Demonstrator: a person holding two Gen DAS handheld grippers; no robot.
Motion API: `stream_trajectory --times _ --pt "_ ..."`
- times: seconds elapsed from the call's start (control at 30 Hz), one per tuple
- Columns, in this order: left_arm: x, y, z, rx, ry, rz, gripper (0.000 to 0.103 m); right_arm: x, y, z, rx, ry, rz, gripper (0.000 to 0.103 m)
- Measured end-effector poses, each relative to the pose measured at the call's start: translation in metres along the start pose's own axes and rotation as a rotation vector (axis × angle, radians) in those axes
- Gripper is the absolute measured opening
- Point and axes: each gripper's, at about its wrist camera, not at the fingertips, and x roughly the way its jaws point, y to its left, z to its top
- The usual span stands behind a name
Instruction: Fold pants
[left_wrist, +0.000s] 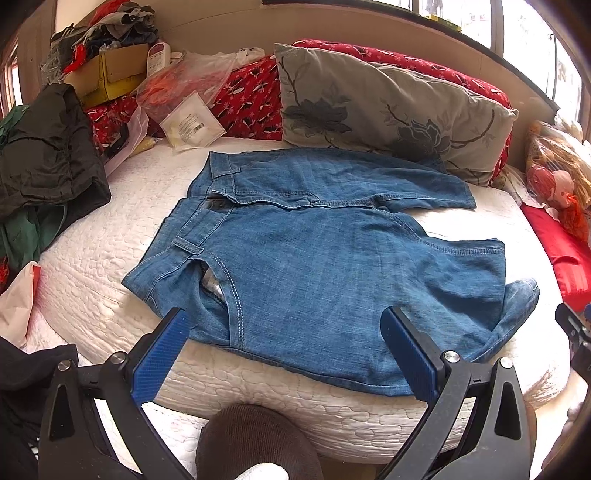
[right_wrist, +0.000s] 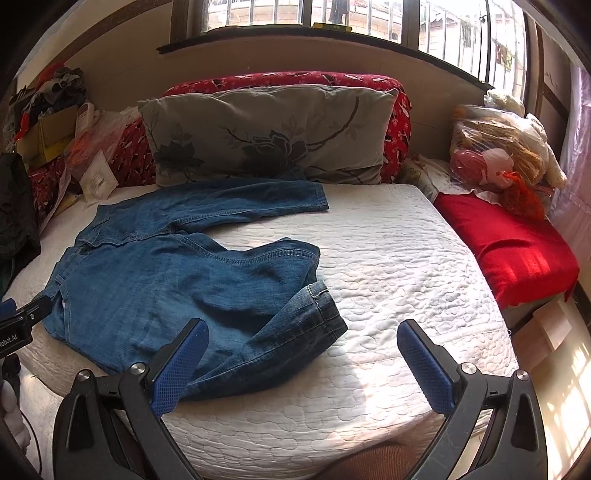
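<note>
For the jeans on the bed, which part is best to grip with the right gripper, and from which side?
Probably the near leg's hem cuff. It is doubled back, lies loose atop the jeans and points toward the bare quilt, so the open right gripper could come from the right and close over its thick stitched edge.

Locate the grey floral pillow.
The grey floral pillow leans against the red patterned bolster at the bed's far side, centre of the right wrist view, just behind the blue denim pants.

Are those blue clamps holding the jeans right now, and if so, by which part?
No, nothing is held. The left gripper and the right gripper are both open above the jeans, which lie loose on the bed.
</note>
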Motion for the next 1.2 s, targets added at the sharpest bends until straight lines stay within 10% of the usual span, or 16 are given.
stream_trajectory --times 0.27,0.53,0.73,1.1,1.2 --pt "0.062 0.065 0.017 -0.112 0.221 -0.003 0.103 0.038 -0.047 0.021 0.074 0.091 -0.06 0.102" --pt "0.097 0.156 0.064 -0.223 0.273 0.102 0.103 0.109 -0.064 0.035 0.191 0.3 0.105 0.102" --pt "0.132 0.185 0.092 -0.25 0.396 -0.049 0.103 0.148 -0.052 0.016 0.225 0.462 0.237 0.094" --pt "0.179 0.176 0.049 -0.234 0.653 -0.145 0.103 0.155 -0.051 -0.006 0.235 0.511 0.292 0.088" --pt "0.178 0.18 0.034 -0.27 0.649 -0.112 0.103 0.157 -0.046 -0.007 0.232 0.496 0.331 0.066"
